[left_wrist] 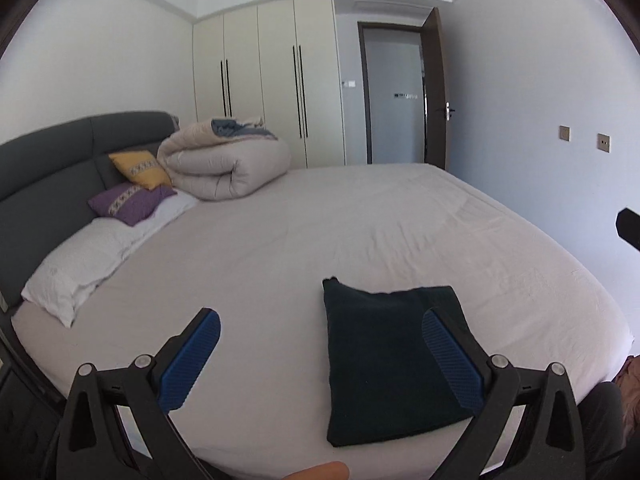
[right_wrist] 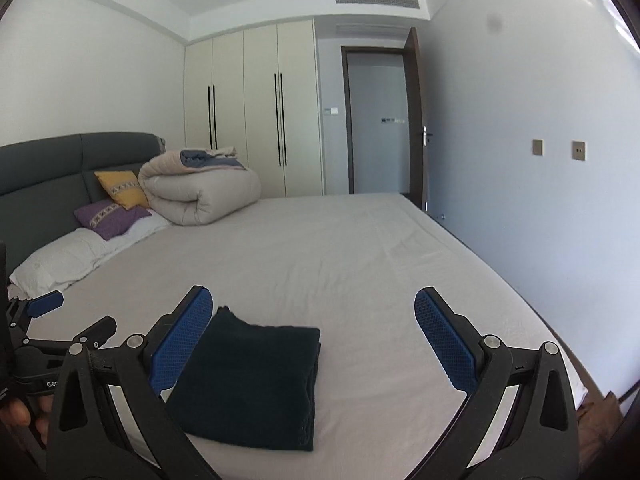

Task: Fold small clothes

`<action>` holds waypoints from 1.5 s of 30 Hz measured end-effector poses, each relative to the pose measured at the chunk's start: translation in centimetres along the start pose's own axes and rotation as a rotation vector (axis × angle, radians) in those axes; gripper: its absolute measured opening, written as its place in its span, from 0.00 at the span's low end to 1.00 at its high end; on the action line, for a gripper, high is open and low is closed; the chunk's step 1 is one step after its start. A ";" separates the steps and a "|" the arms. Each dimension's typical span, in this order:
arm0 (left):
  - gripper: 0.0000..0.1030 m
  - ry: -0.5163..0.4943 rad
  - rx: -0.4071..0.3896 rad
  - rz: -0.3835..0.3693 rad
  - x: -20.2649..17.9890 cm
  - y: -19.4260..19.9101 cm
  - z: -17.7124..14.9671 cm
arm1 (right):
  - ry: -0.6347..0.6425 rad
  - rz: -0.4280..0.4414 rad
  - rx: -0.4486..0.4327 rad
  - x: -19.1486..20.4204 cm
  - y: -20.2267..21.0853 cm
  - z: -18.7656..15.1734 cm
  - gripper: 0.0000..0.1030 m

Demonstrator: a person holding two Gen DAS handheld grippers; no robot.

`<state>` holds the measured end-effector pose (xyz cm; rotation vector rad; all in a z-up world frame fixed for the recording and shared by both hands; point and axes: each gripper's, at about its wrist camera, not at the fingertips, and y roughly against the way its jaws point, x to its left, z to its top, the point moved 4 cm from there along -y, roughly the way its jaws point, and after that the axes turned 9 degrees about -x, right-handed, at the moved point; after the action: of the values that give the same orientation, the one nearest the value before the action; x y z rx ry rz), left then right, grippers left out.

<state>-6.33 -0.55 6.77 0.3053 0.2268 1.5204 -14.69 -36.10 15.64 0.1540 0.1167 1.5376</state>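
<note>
One folded dark garment [left_wrist: 384,364] lay flat on the pale sheet of the bed [left_wrist: 360,220], in the lower middle of the left wrist view and in the lower left-centre of the right wrist view [right_wrist: 256,380]. There were two grippers, each with two blue-padded fingers. The left gripper [left_wrist: 320,334] stood spread wide with nothing between its pads; in its own view its right finger [left_wrist: 452,360] overlapped the garment's right edge, while the left finger hung over bare sheet to the left of the cloth, and whether the right pad touched the cloth could not be told. The right gripper [right_wrist: 314,314] was likewise spread wide and held nothing; its left finger [right_wrist: 180,344] overlapped the garment's upper left corner, and most of the cloth showed in the gap between the fingers, toward the left one. The left gripper also appeared at the lower left edge of the right wrist view, beside a hand [right_wrist: 20,416]. In the upper left of both views lay two small cushions, one yellow [left_wrist: 140,168] and one purple [left_wrist: 130,202], one white pillow [left_wrist: 92,256], and one rolled beige duvet [left_wrist: 228,164] against the grey headboard [left_wrist: 60,160]. One wardrobe [left_wrist: 272,80] with four doors and one open door [left_wrist: 436,92] stood behind.
</note>
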 end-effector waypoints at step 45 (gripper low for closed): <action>1.00 0.038 0.303 0.017 -0.1 -6.1 -7.8 | -0.039 -0.020 0.428 1.6 -9.7 -11.8 1.00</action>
<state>-3.22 -0.35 -2.58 0.5190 0.4877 1.5092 -7.10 -34.45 2.40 0.5200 0.4147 1.4718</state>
